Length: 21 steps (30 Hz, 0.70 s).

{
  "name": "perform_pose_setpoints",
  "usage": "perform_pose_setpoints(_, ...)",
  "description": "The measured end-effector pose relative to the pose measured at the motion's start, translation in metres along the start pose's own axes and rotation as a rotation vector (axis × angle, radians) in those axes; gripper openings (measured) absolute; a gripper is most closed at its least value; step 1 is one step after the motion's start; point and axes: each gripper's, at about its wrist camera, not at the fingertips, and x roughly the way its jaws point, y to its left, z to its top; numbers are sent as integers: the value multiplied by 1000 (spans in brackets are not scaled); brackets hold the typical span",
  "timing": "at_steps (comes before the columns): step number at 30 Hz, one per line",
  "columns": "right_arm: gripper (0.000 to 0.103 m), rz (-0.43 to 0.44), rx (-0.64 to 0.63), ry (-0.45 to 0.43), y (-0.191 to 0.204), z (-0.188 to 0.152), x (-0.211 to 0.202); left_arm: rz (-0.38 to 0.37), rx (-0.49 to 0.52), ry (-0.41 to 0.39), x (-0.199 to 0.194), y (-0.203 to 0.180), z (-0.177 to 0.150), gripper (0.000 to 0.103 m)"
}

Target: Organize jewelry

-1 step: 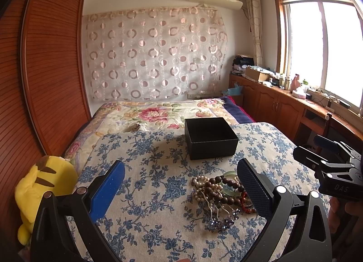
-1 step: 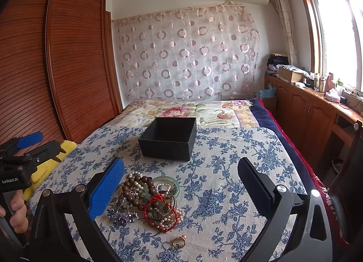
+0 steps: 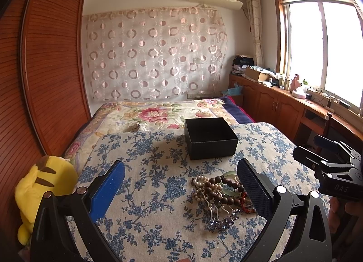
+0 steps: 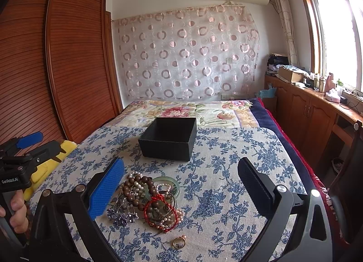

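Note:
A tangled jewelry pile (image 3: 217,191) lies on the blue-flowered cloth (image 3: 147,171), with brown beads, pearls, a green bangle (image 4: 174,182), a red cord bracelet (image 4: 158,214) and a purple crystal piece (image 4: 122,216). A gold ring (image 4: 179,242) sits apart, nearer the camera. Beyond the pile (image 4: 147,198) stands an open black box (image 4: 165,150), which looks empty (image 3: 211,146). My left gripper (image 3: 180,169) is open above the cloth, and the pile lies by its right finger. My right gripper (image 4: 180,166) is open too, with the pile by its left blue finger. Neither holds anything.
A yellow plush toy (image 3: 43,184) lies at the bed's left edge beside the brown slatted wardrobe (image 3: 50,69). A flowered quilt (image 3: 158,112) covers the far half of the bed. Wooden cabinets (image 4: 313,112) with clutter on top run under the window on the right.

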Motion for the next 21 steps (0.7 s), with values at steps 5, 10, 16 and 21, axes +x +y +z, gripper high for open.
perform_pose_setpoints(5,101,2,1,2,-1,-2,9,-1,0,-1,-1,0,1,96)
perform_pose_setpoints(10,101,2,1,1,-1,-2,8,1,-1,0,-1,-1,1,96)
perform_pose_setpoints(16,101,1,2,4,1,-2,9,-2,-1,6,-2,-3,2,96)
perform_pose_setpoints(21,101,5,7,16,-1,-4,11,-6,-6,26,1,-2,-1,96)
